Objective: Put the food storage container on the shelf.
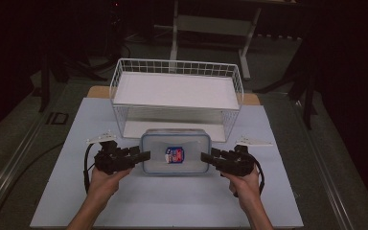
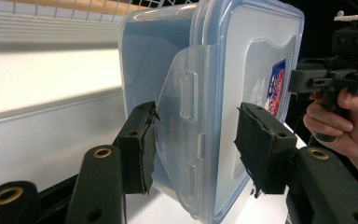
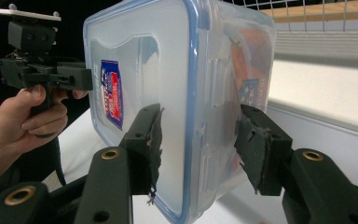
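A clear plastic container point(image 1: 175, 153) with a blue-rimmed lid and a red and blue label lies flat between my two grippers, just in front of the wire basket. My left gripper point(image 1: 143, 155) holds its left end. In the left gripper view the container point(image 2: 242, 60) stands between the jaws of the left gripper point(image 2: 196, 109): one pad presses the side latch flap, the other lies on the lid. My right gripper point(image 1: 206, 157) grips the opposite end. There the container point(image 3: 144, 60) sits between the pads of the right gripper point(image 3: 200, 112).
A white wire basket point(image 1: 177, 64) with two white shelves stands directly behind the container. Everything rests on a pale mat point(image 1: 172, 201) with bare room toward me. The floor around is dark, and a metal frame stands at the back.
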{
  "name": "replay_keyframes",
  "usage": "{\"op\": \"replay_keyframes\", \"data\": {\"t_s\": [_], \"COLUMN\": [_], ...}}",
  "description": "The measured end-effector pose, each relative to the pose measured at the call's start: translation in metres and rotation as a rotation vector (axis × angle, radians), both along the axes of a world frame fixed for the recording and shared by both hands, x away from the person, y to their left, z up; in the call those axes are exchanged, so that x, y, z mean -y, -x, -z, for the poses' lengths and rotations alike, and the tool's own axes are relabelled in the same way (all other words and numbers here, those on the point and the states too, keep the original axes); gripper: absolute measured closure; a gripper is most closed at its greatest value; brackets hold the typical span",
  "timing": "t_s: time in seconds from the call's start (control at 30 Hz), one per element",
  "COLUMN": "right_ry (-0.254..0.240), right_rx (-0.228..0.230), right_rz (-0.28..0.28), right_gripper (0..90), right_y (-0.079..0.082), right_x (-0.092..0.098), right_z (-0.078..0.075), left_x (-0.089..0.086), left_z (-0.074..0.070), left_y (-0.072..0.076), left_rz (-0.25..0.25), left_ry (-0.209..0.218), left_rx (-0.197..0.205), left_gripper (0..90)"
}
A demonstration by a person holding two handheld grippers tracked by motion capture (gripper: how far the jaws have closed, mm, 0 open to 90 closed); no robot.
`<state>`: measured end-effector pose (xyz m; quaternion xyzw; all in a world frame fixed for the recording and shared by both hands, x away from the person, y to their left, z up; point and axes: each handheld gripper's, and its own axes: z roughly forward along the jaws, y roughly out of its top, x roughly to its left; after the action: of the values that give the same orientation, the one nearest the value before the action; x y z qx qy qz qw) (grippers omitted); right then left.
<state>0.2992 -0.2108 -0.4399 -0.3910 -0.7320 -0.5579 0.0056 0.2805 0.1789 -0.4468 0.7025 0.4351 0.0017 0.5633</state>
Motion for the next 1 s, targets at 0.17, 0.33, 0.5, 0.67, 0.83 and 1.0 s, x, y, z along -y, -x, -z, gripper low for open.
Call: {"op": "replay_keyframes", "data": {"t_s": [0.17,0.33,0.5,0.67,0.83,1.0], "right_ry": [-0.004,-0.009,-0.008,-0.013,-0.027,-0.033], "right_rx": [0.019,0.036,0.053,0.068,0.085,0.099], "right_rz": [0.0,0.005,0.006,0.007,0.016,0.019], "right_gripper": [51.6,51.5,51.5,51.5,51.5,51.6], "right_y": [0.003,0.006,0.007,0.007,0.007,0.007], "right_x": [-0.001,0.0,0.001,0.001,0.003,0.003], "right_z": [-0.006,-0.012,-0.019,-0.025,-0.031,-0.036], "left_x": [-0.001,0.0,0.0,0.0,0.001,0.002], "left_z": [-0.005,-0.013,-0.017,-0.025,-0.033,-0.041], "left_y": [0.001,0.002,0.002,0.001,0.0,-0.001], "left_rz": [0.004,0.008,0.013,0.017,0.017,0.018], "left_ry": [0.0,0.004,0.011,0.006,0.004,0.0], "left_rx": [0.013,0.028,0.033,0.048,0.062,0.079], "left_gripper": [48.7,48.7,48.7,48.7,48.7,48.7]}}
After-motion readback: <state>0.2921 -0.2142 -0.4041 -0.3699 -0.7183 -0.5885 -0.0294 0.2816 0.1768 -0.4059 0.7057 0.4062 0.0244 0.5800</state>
